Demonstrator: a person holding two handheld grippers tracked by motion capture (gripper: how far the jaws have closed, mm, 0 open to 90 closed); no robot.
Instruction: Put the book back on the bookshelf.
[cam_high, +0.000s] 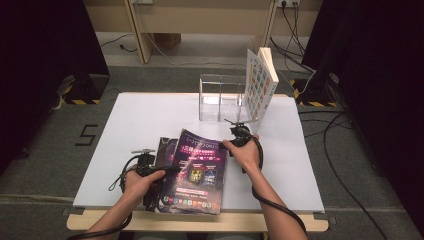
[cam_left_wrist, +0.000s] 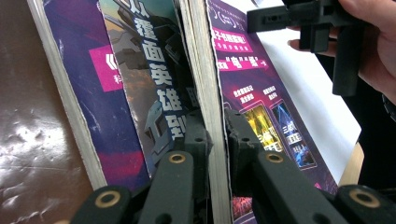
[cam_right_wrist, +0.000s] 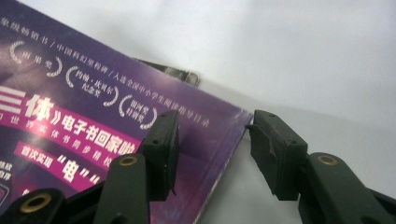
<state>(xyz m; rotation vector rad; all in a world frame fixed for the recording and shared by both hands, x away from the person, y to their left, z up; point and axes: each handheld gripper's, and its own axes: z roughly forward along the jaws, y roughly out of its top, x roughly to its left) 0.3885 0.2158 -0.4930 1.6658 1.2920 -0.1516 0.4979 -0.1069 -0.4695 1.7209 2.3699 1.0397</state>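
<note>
A stack of magazines lies at the front of the white table (cam_high: 130, 120). The top one, a purple magazine (cam_high: 197, 170) (cam_left_wrist: 261, 93) (cam_right_wrist: 93, 107), is lifted along its left edge. My left gripper (cam_high: 152, 169) (cam_left_wrist: 215, 122) is shut on that thick paper edge, with a pad pressing on each side. Beneath it lies a magazine with a robot on its cover (cam_left_wrist: 140, 70) (cam_high: 165, 146). My right gripper (cam_high: 234, 141) (cam_right_wrist: 212, 126) stands open at the purple magazine's far right corner, one jaw over the cover and one beyond the edge. It shows too in the left gripper view, where a hand holds the right gripper (cam_left_wrist: 322, 23).
A clear acrylic holder (cam_high: 220, 97) stands at the table's far edge, and a white book (cam_high: 260, 82) leans upright against its right side. Cables (cam_high: 340, 165) run over the floor on the right. Black curtains flank both sides.
</note>
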